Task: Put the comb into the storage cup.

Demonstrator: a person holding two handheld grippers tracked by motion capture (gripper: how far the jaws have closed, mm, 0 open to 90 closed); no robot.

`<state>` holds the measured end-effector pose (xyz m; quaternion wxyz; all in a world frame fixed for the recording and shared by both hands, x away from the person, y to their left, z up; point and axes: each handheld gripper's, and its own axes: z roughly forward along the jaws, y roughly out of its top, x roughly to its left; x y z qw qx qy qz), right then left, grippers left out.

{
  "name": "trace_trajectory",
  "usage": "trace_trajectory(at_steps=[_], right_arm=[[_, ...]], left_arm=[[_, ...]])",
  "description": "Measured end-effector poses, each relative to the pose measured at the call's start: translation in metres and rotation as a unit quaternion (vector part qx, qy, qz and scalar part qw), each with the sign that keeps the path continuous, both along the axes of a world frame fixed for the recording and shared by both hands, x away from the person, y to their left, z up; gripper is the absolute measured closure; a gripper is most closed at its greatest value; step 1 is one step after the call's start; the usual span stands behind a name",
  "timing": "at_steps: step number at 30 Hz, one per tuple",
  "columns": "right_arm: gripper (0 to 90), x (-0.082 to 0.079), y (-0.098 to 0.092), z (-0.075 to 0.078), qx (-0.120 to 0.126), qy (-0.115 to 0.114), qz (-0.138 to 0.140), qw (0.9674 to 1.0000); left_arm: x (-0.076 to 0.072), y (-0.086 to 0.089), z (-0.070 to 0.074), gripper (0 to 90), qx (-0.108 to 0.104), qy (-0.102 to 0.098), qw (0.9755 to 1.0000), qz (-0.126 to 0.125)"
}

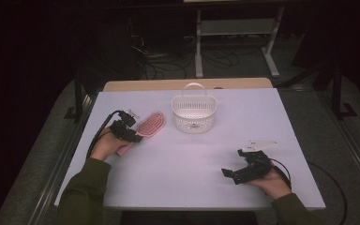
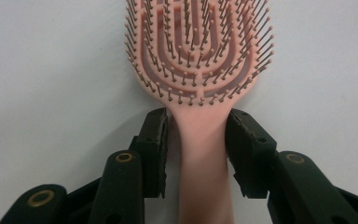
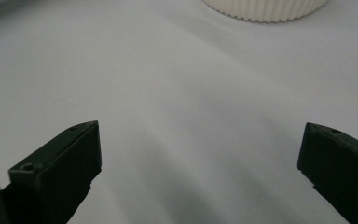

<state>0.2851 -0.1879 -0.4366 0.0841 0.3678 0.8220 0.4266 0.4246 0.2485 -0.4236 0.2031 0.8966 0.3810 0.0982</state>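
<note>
Brush (image 1: 151,125) flat on the table (image 1: 187,154), left of the basket (image 1: 193,114), which stands toward the far edge. Left claw (image 1: 132,132) astride the brush handle at the near-left; right claw (image 1: 231,174) near-right, well apart from both.

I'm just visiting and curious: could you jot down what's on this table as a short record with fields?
Surface: white table
Brush: pink hairbrush, lying bristles up
Basket: white basket with a handle, upright behind the brush
Left claw: straddling the brush's handle, pads at its sides, contact too close to tell
Right claw: open, nothing between its jaws, over bare table
</note>
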Motion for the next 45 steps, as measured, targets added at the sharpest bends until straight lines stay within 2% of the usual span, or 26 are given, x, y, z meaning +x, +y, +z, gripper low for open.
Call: trace_trajectory(at_steps=[9,19,31,39,45], right_arm=[[0.0,0.0000,-0.0002,0.0000,0.000,0.000,-0.001,1.0000],[0.0,0.0000,0.0003,-0.0001,0.001,0.001,-0.001,1.0000],[0.0,0.0000,0.0008,-0.0005,0.001,0.002,-0.001,1.0000],[0.0,-0.0001,0.0008,-0.0004,0.001,0.002,-0.002,1.0000],[0.0,-0.0001,0.0002,-0.0001,0.002,0.002,-0.002,1.0000]], left_arm=[[0.0005,-0.0003,-0.0004,63.6,-0.004,0.003,1.0000,0.004],[0.0000,-0.0029,-0.0001,65.3,0.005,0.006,0.9999,0.010],[0.0003,-0.0032,-0.0003,70.2,0.001,0.010,0.9998,0.015],[0.0003,-0.0052,0.0005,70.8,0.011,0.011,0.9998,0.016],[0.0010,-0.0035,0.0004,70.8,0.004,0.012,0.9998,0.014]])
